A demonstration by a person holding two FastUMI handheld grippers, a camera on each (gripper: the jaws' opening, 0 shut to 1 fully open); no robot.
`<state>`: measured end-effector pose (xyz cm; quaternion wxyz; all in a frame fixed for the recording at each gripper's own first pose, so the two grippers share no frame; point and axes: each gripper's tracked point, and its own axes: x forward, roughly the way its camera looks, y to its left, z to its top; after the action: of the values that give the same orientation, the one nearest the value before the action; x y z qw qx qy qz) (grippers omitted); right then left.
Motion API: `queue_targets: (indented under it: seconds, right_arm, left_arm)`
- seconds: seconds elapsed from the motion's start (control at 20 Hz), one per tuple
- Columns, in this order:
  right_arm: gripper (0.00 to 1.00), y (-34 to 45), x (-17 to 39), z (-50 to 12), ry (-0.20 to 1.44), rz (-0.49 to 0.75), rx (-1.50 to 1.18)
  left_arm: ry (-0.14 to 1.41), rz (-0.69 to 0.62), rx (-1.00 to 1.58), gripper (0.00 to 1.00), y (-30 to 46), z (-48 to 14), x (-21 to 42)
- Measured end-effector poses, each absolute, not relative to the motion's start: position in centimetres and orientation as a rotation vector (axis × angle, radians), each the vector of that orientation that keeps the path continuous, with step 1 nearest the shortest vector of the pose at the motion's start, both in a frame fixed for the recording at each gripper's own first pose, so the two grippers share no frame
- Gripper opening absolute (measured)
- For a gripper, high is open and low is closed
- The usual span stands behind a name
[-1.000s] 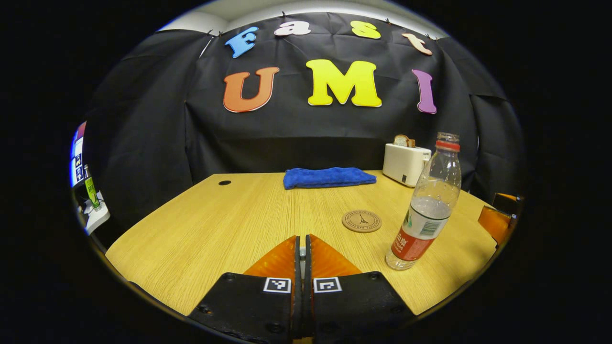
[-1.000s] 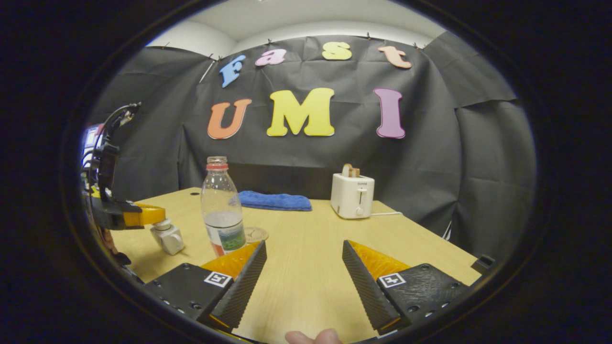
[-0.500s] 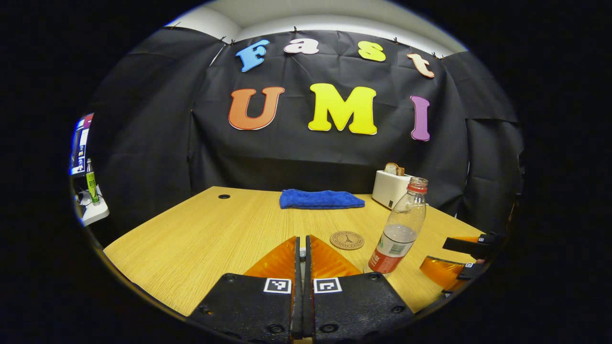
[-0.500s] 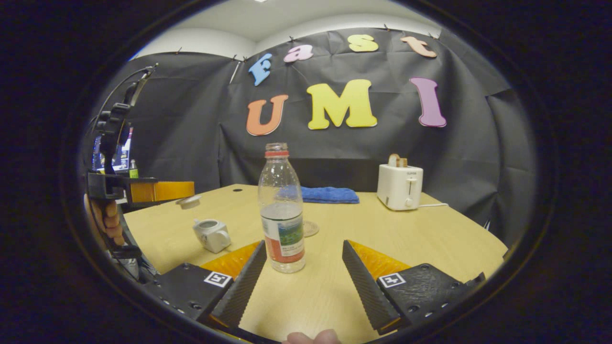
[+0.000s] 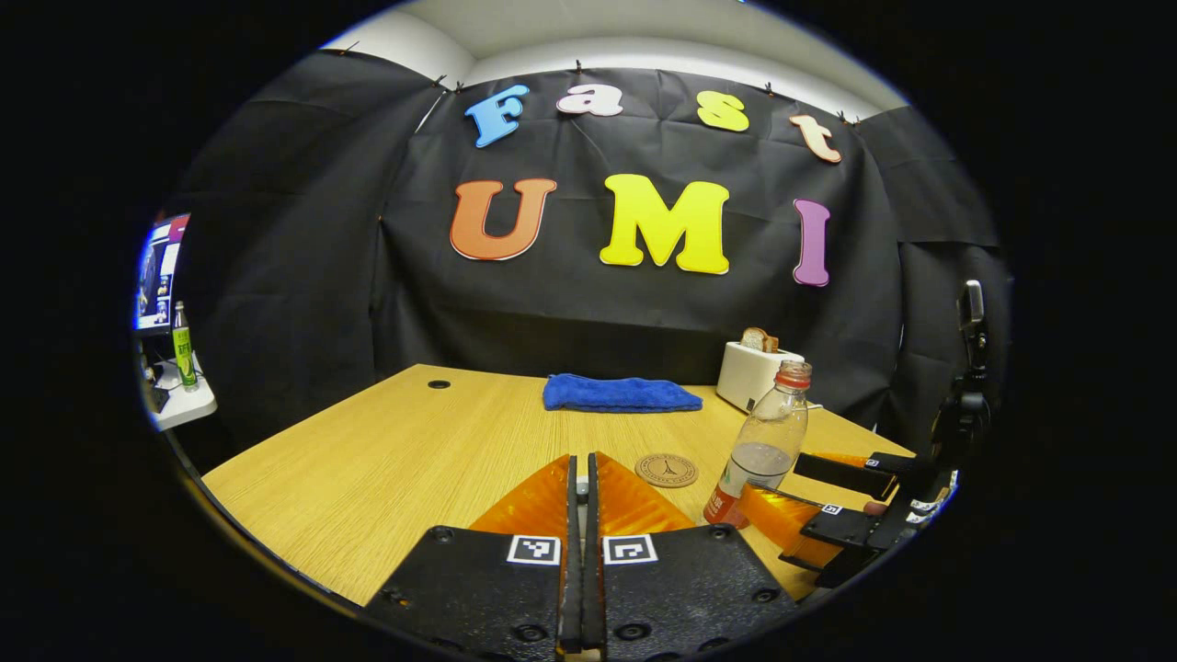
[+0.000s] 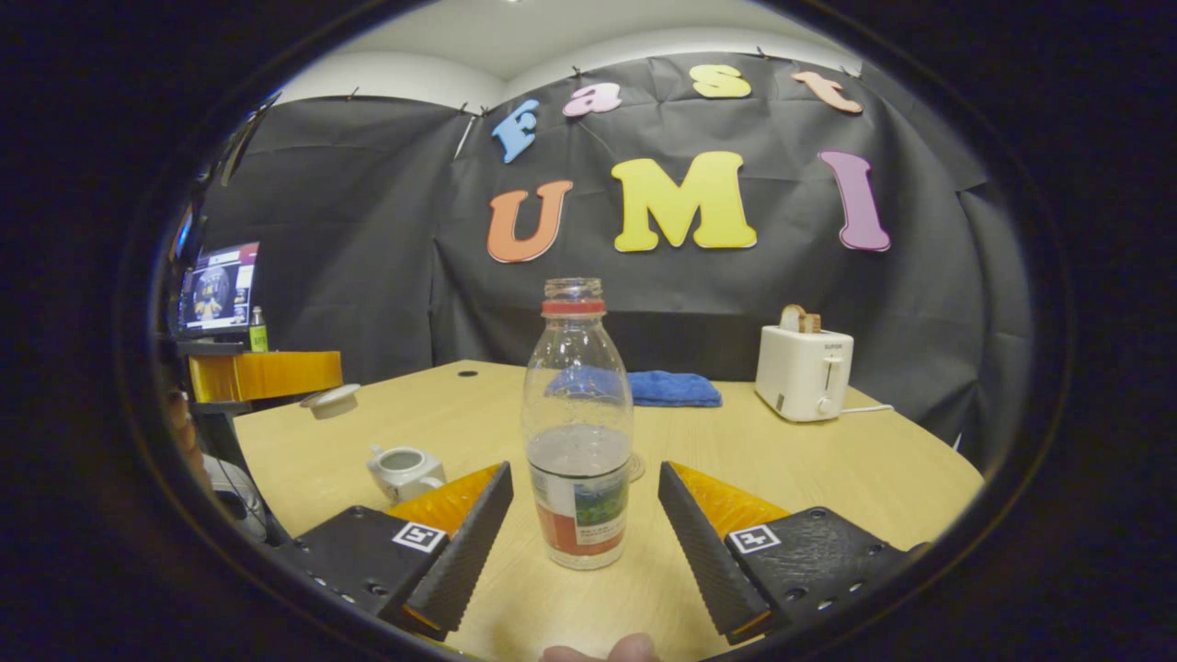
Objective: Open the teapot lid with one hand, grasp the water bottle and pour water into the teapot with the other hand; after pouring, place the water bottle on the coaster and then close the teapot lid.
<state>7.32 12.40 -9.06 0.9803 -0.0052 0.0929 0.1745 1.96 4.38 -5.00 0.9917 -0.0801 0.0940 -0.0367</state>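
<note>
The right gripper (image 6: 581, 515) was open, fingers flanking the upright water bottle (image 6: 577, 432). The left gripper (image 5: 579, 478), fingers together, held the teapot lid (image 6: 333, 401) above the tabletop (image 6: 791, 460).

Clear water bottle (image 6: 577, 432) with red-green label; white teapot (image 6: 402, 471); blue towel (image 5: 618, 393); pale wood-grain table (image 5: 395, 460).

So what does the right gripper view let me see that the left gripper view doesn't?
Right gripper view: the open teapot on the table, its lid held up off it at the tip of the left gripper, and the right gripper open on either side of the water bottle.
Left gripper view: the whole coaster, bare, just left of the bottle, and the left gripper seen from behind, shut tight.
Both: the bottle, blue towel, toaster and wooden table.
</note>
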Motion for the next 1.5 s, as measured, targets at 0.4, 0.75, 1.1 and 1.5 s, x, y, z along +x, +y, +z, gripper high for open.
queue_targets:
  seconds: [0.4, 0.75, 1.1, 1.5]
  right_arm:
    - [0.81, 13.3, 8.9, -9.2, 0.206, 0.328, 0.006]
    - [0.69, 13.2, 8.9, -8.4, 0.206, 0.327, -0.139]
    - [0.69, 12.9, 11.1, -7.6, 0.179, 0.315, -0.541]
    - [0.69, 14.7, 11.7, -8.6, 0.097, 0.336, -0.943]
  left_arm:
    - [0.185, -0.068, -0.152, 0.03, 5.3, -4.8, 1.8]
    - [0.18, -0.053, -0.146, 0.03, 6.4, -4.5, 1.7]
    - [0.156, -0.024, -0.139, 0.03, 8.4, -3.8, 1.4]
    - [0.163, -0.023, -0.097, 0.03, 9.4, -4.0, 1.5]
